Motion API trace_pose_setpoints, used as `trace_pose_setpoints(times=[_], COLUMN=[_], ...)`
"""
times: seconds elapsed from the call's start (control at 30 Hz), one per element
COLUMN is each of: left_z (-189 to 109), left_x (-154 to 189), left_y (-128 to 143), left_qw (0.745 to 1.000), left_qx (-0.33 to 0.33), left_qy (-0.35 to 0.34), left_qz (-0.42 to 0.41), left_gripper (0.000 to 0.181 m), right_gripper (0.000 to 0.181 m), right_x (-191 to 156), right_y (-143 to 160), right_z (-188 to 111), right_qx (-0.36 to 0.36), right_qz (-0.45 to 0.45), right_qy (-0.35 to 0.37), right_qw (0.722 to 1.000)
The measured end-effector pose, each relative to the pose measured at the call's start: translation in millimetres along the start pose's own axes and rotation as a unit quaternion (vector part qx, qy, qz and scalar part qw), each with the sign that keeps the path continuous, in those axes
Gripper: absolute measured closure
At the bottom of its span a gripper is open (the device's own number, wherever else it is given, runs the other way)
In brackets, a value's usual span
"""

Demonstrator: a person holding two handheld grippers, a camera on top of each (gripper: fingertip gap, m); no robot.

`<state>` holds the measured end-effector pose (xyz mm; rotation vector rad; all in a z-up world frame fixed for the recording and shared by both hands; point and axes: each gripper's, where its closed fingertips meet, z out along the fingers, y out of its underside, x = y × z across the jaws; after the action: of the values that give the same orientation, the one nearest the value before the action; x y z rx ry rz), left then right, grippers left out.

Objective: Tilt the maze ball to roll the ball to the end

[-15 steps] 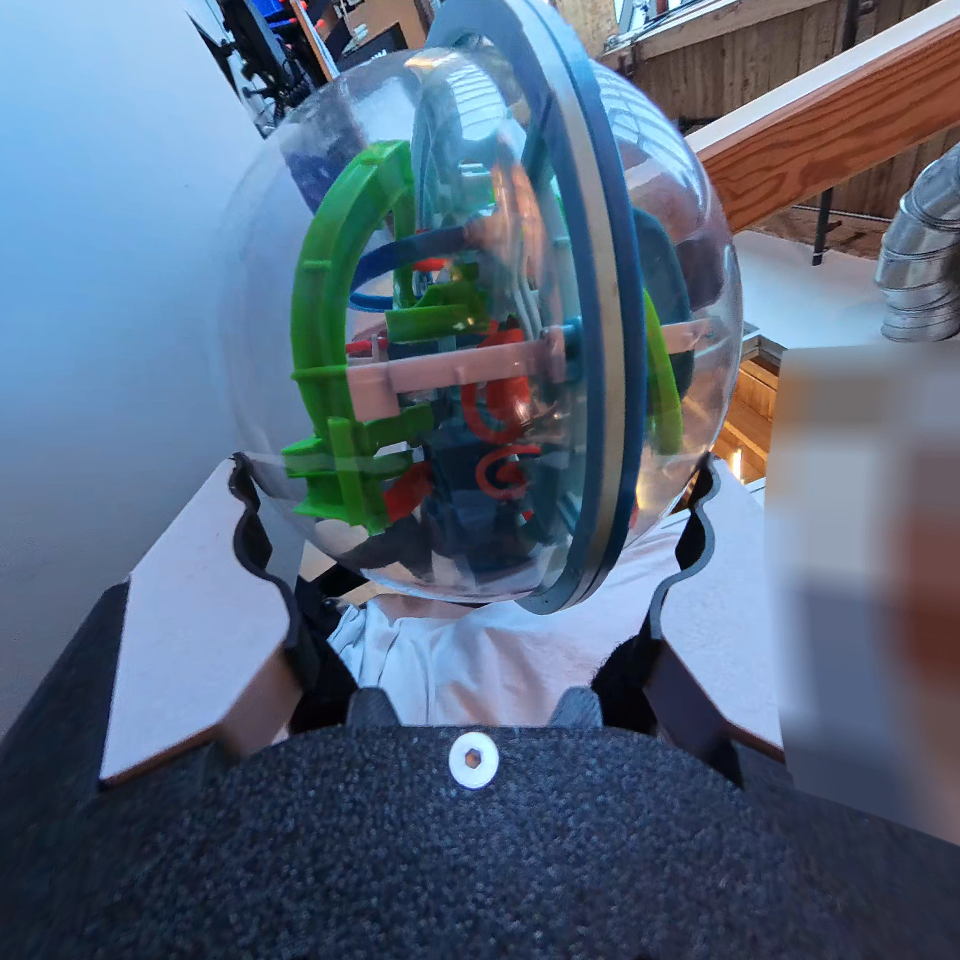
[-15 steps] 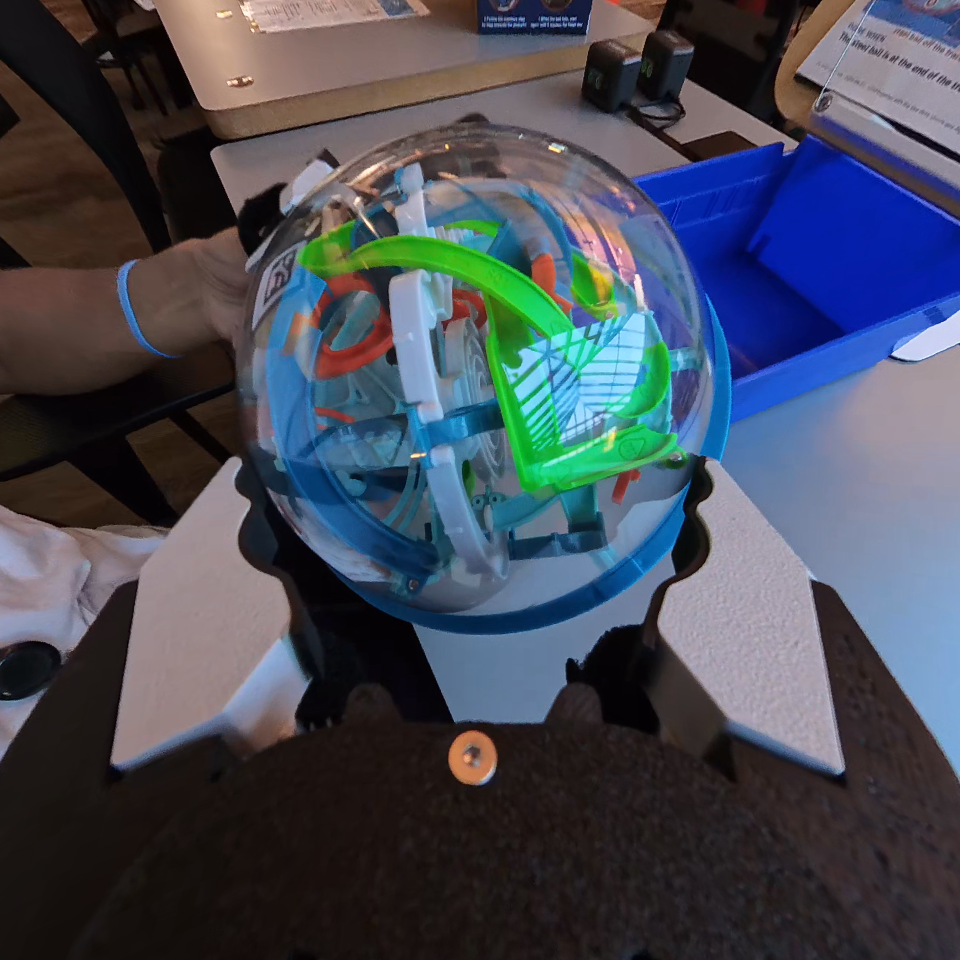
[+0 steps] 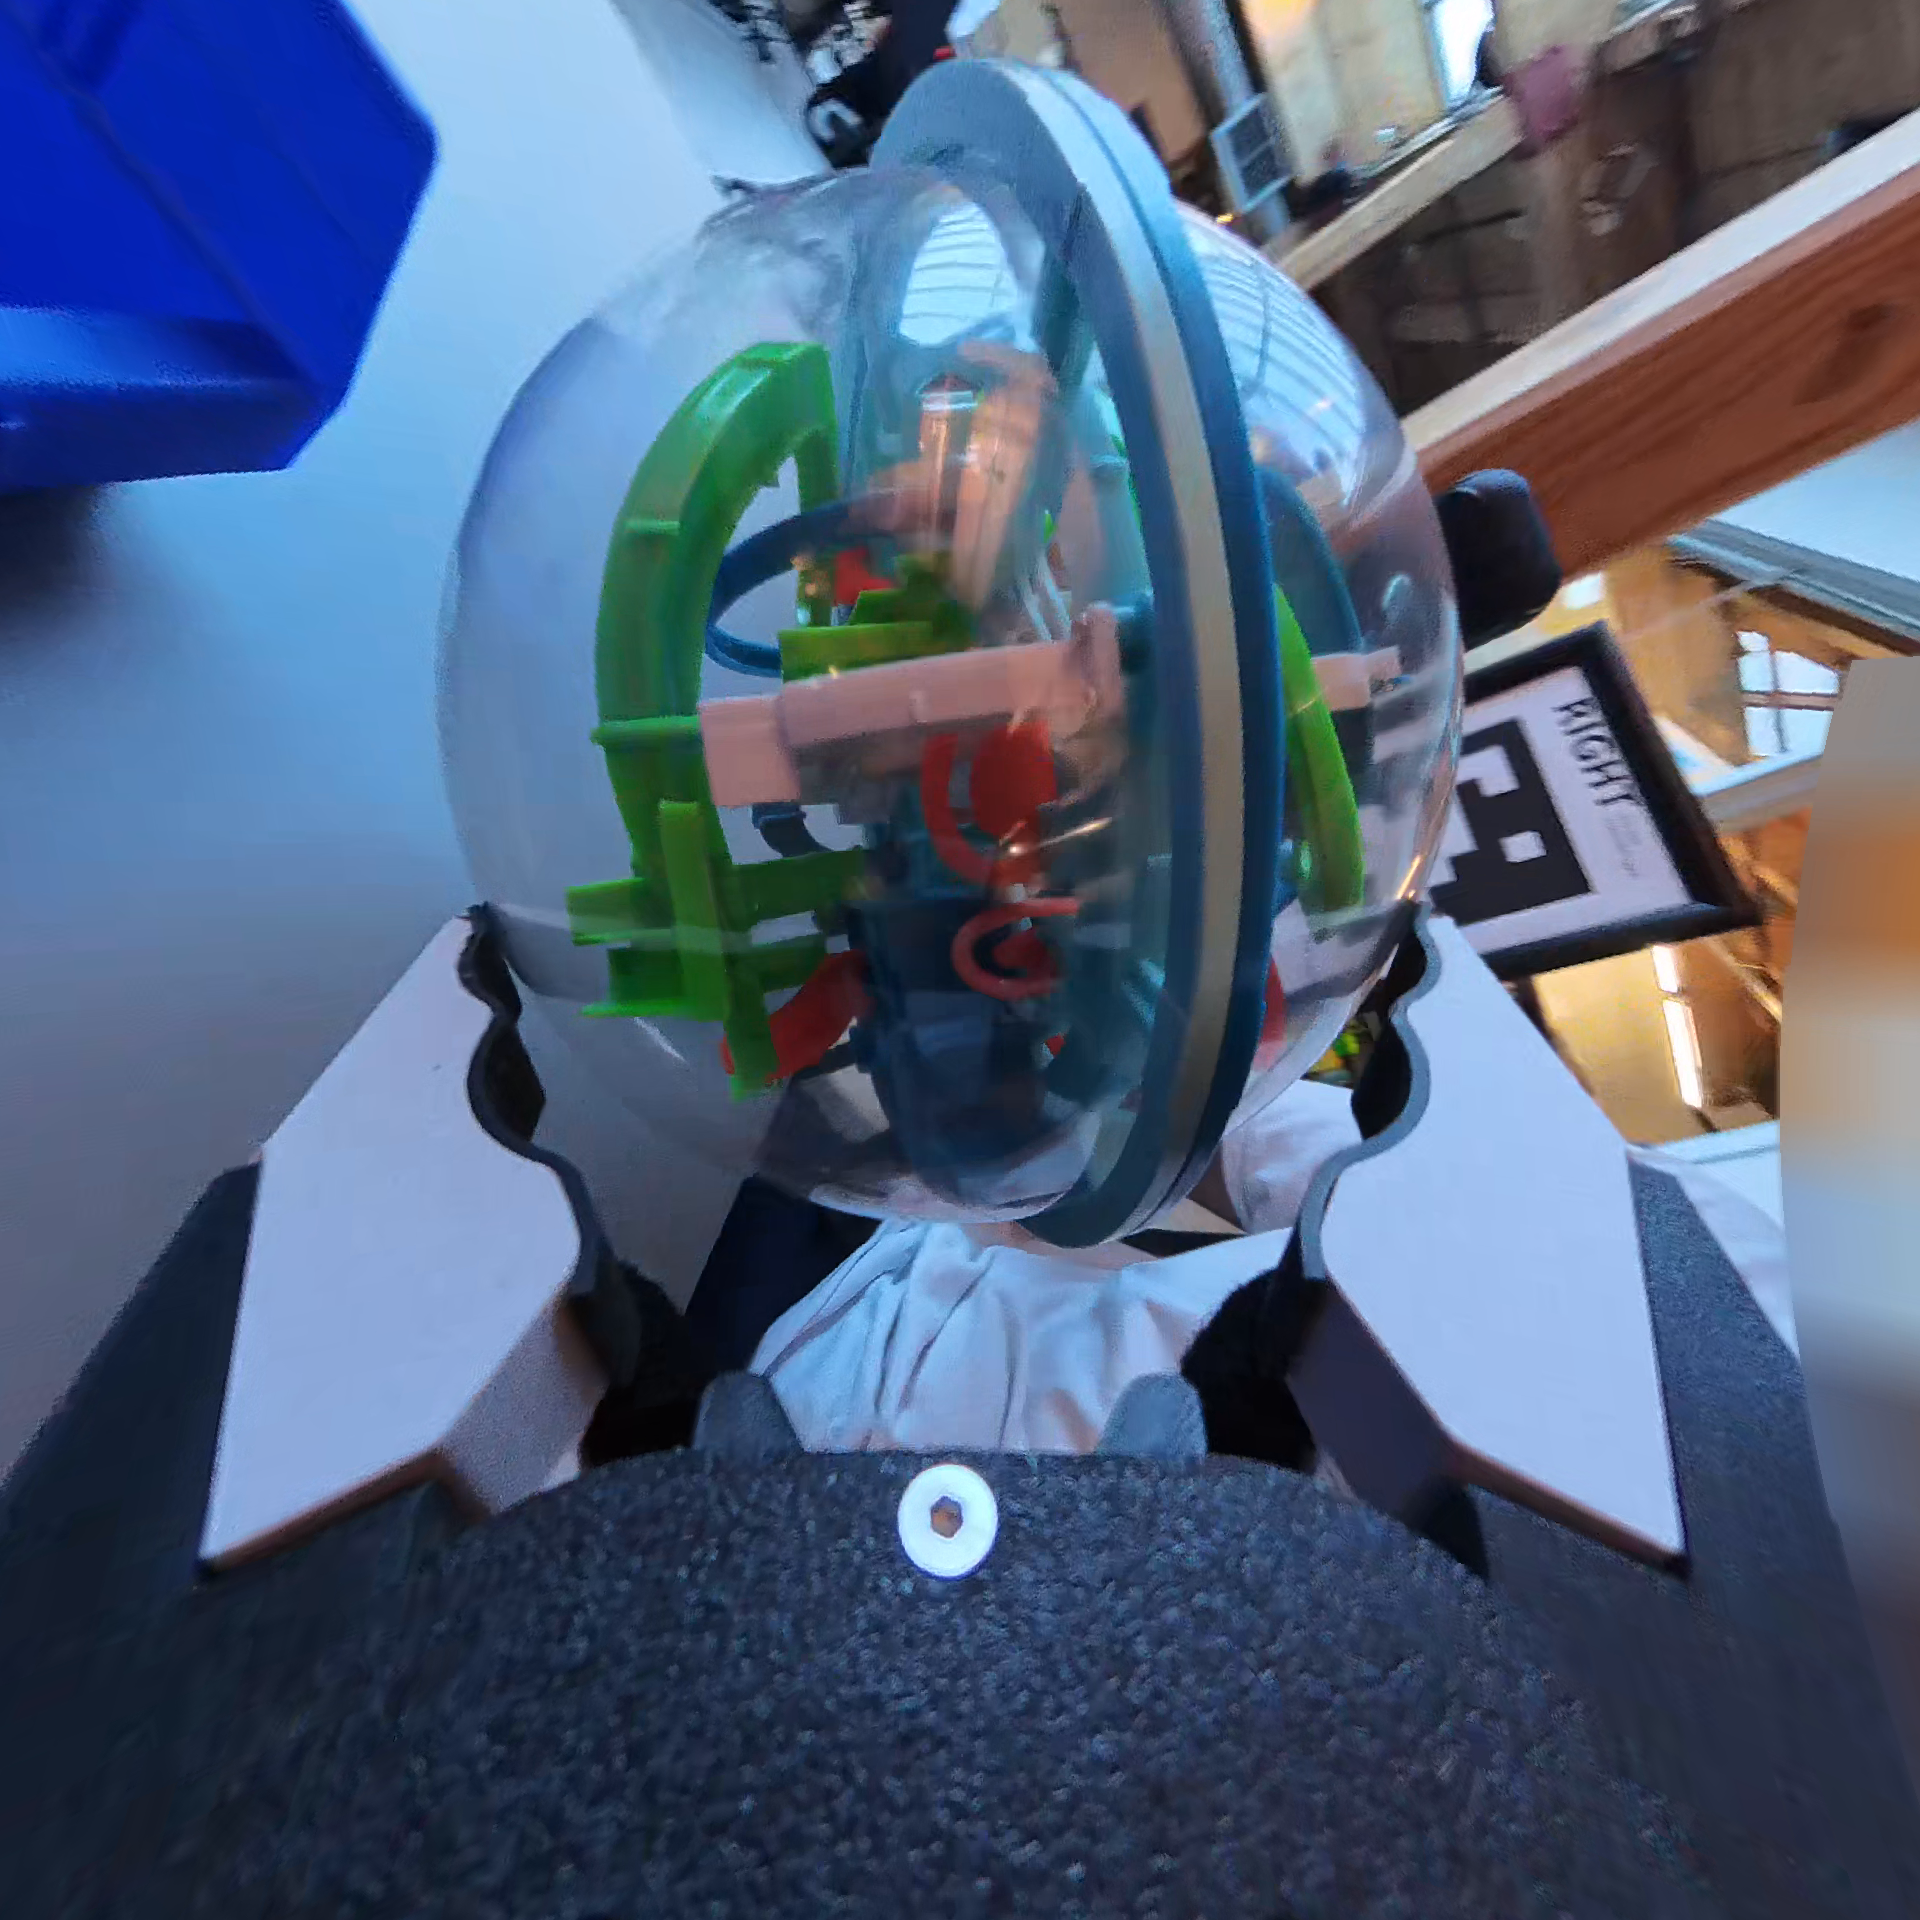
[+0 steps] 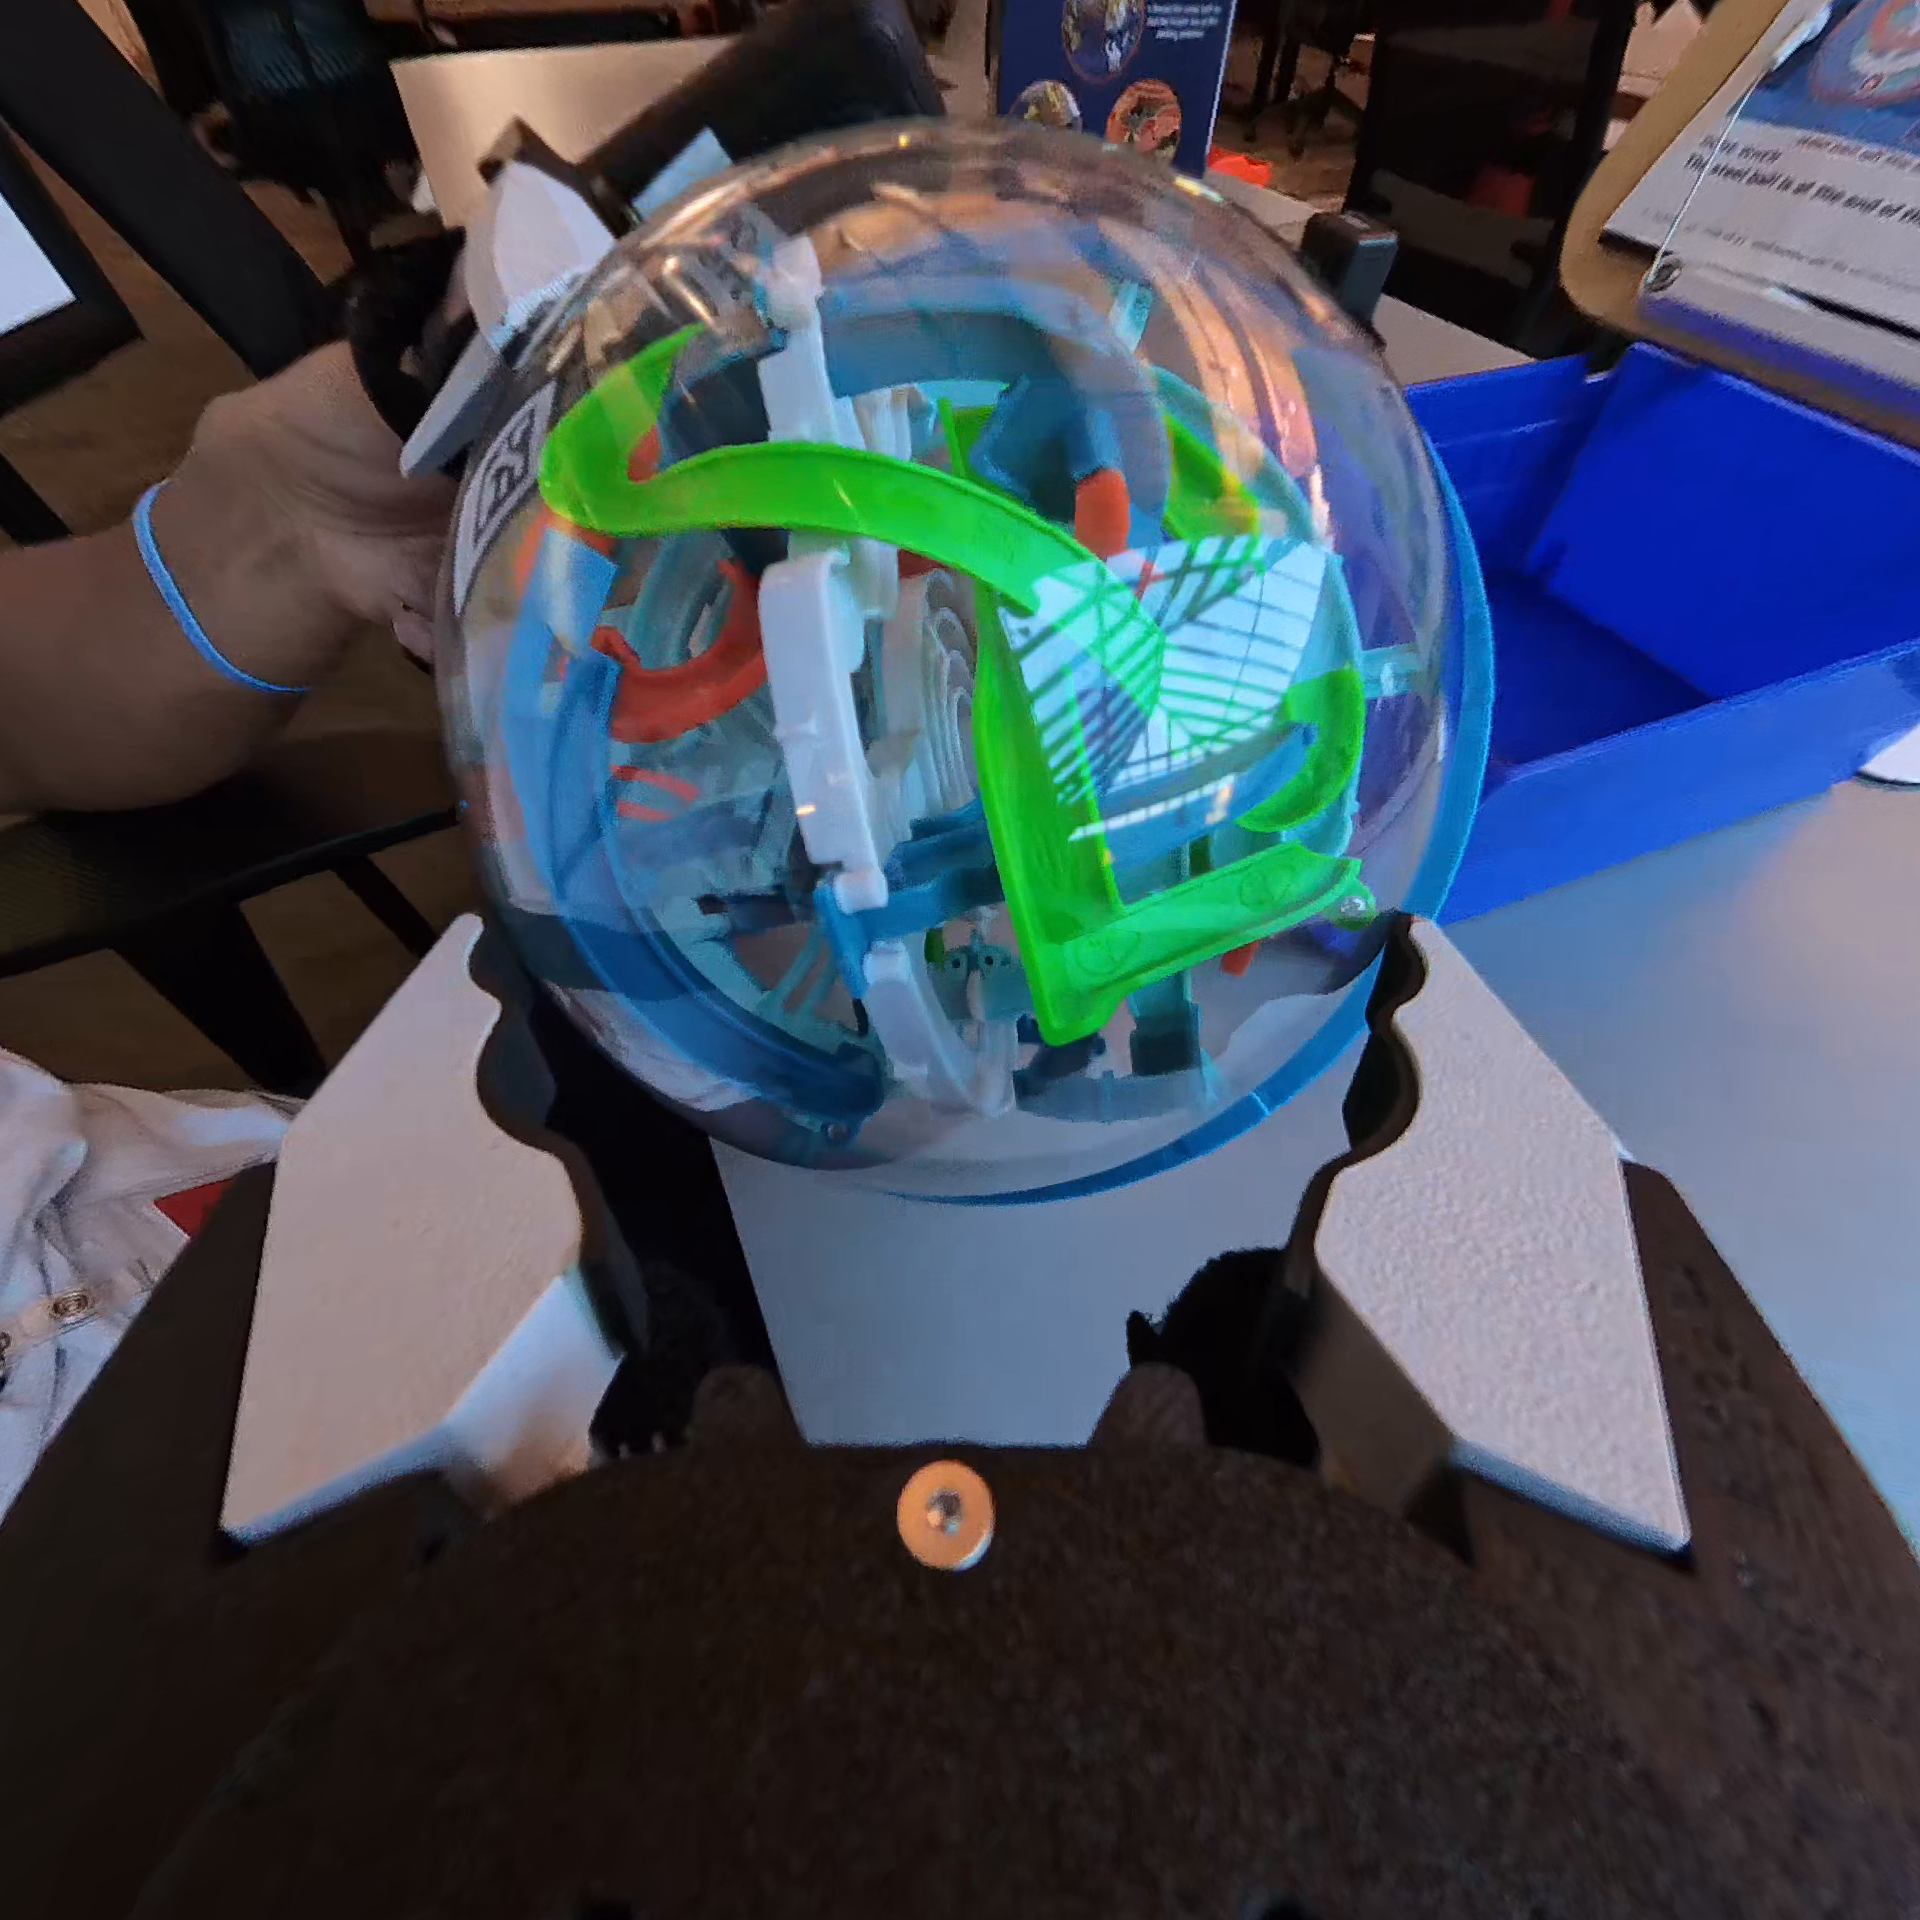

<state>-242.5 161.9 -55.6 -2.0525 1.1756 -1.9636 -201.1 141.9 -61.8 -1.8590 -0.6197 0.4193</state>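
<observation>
A: Item under inspection?

B: The maze ball (image 4: 940,644), a clear sphere with green, white, blue and orange tracks inside and a blue equator ring. It is held off the counter (image 4: 1704,1039), between both tools. A small steel ball (image 4: 1354,907) appears to sit at the end of a green track, at about 4 o'clock in the right wrist view.

A: Grip state?

B: The right hand-held gripper (image 4: 940,961) is spread wide, its jaws touching the sphere's lower flanks. The left hand-held gripper (image 3: 945,966) is likewise spread wide around it, ring running near vertical.

A: Risks?

B: The smooth, round shell could slip between the fingers if the tilt is abrupt. In my judgement an over-tilt would also throw the steel ball off its track.

A: Surroundings and writing?

B: A blue bin (image 4: 1704,582) at 2 o'clock, a printed sheet (image 4: 1787,177) above it, a marker tag on the far gripper. Writing is present; not reproduced.
</observation>
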Motion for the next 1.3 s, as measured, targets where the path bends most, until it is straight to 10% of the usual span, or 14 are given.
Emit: trace_pose_setpoints(times=[0.63,1.3], left_z=[22.8,23.5], left_x=[-12.2,-15.2], left_y=[50.5,48.1], left_qw=[0.982,0.989], left_qx=[-0.075,-0.114], left_qy=[0.012,-0.042], left_qz=[-0.174,-0.088], left_gripper=[0.025,0.052], right_gripper=[0.028,0.028], right_x=[-5.1,20.9], right_y=[34.7,43.8], right_z=[-6.1,-13.1], right_qx=[0.009,0.089], right_qz=[0.115,0.185], right_qy=[-0.134,-0.203], right_qw=[0.984,0.957])
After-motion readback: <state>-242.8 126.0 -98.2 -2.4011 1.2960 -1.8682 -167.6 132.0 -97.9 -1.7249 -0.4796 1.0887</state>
